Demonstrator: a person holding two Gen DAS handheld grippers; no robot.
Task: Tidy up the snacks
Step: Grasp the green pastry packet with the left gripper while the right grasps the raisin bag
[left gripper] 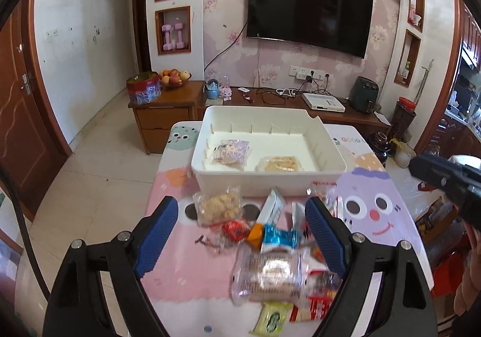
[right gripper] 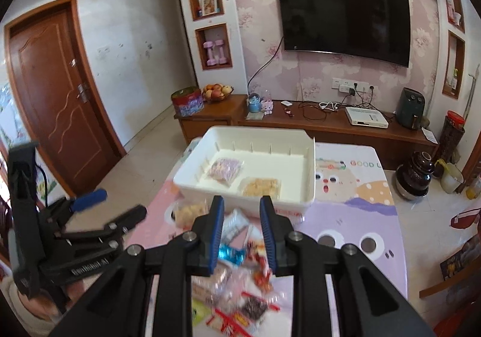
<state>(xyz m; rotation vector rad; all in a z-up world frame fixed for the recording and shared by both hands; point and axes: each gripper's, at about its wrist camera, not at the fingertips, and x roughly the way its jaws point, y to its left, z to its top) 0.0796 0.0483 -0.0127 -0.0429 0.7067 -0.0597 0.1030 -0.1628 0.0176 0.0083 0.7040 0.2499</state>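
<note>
Left wrist view: a white bin [left gripper: 270,156] is seen at the far end of the desk [left gripper: 375,216], open side up, presumably set there as the collecting place. Two packets are already laid flat on its floor, a purple one [left gripper: 231,153] and a tan one [left gripper: 281,164], side by side and apart. The unsorted snacks [left gripper: 264,240] are heaped on the desk just before the bin, within short reach. The left gripper [left gripper: 240,234] is held above this heap, its jaws spread wide and empty, judged ready for a pick. In the right wrist view the right gripper [right gripper: 242,231] is held over the same heap, its jaws narrowly parted with nothing pinched. No packet is held by either.
</note>
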